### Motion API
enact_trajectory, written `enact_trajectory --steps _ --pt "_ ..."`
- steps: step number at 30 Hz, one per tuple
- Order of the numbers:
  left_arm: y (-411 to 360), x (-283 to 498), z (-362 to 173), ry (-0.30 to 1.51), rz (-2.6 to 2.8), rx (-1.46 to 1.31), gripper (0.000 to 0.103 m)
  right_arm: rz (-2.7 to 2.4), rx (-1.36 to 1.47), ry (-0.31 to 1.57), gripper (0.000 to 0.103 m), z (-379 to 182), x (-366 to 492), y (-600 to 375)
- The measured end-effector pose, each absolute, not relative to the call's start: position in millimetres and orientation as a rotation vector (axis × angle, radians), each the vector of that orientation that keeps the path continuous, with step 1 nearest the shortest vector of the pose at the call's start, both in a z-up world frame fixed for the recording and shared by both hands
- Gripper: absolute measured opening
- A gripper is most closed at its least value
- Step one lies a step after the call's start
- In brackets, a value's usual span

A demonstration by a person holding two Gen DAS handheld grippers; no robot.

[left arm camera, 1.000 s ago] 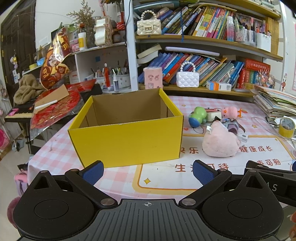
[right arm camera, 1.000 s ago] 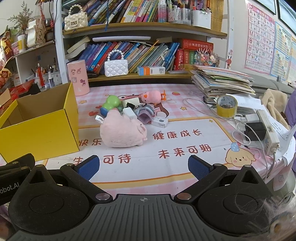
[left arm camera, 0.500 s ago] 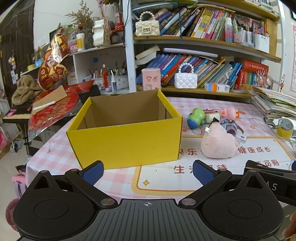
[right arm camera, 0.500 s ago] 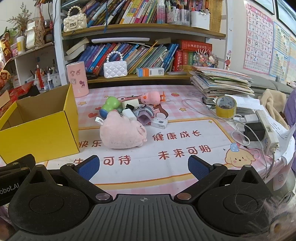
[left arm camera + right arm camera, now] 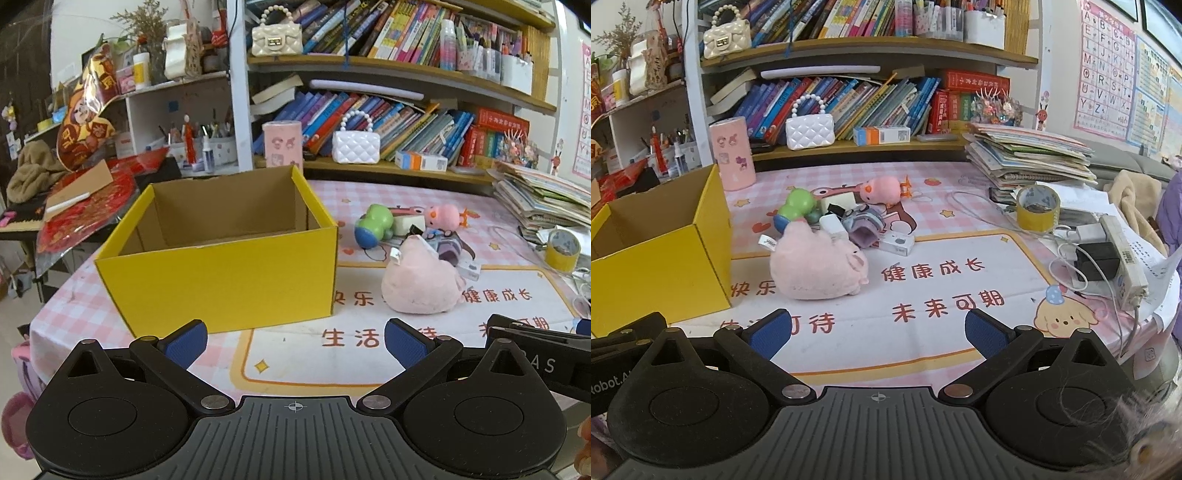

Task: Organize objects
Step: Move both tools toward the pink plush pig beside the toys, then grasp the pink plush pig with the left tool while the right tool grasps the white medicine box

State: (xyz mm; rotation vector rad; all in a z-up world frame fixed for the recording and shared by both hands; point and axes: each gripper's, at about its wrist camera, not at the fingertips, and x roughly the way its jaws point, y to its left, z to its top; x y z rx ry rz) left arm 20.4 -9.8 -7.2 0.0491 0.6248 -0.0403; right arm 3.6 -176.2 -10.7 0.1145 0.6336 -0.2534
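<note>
Bookshelf [image 5: 871, 48] behind pink-check table [image 5: 960, 177]; alphabet chart [image 5: 1108, 66] on wall.

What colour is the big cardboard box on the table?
The box is bright yellow outside and plain brown inside, clearest in the left wrist view.

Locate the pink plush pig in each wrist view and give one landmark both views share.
Left wrist: the pink plush pig lies right of centre on the mat, just right of the yellow box.
Right wrist: the pig lies left of centre, again just right of the box.
Shared landmark: the white quilted handbag on the lower shelf.
</note>
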Motion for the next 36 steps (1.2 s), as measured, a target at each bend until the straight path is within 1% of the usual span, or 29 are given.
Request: enact_trajectory --steps 13,31,32,36 --pt "-49.3 54.7 -12.5 0.667 -0.02 0.073 0.103 -0.226 0.138 0.675 0.101 -17.3 44.6 -217.7" --pt "-114.8 100.0 -30.6 0.778 -0.041 0.054 0.103 -0.158 0.17 0.781 0.1 -39.2 104.0 -294.6" --pt "-119.4 102.2 -31.3 0.781 -0.049 0.053 0.103 -0.149 0.174 0.78 0.099 -39.5 107.1 -299.1" --pt "-137.1 114.4 -36.5 0.788 -0.068 0.072 0.103 -0.101 0.172 0.777 0.088 -41.1 123.5 -316.2"
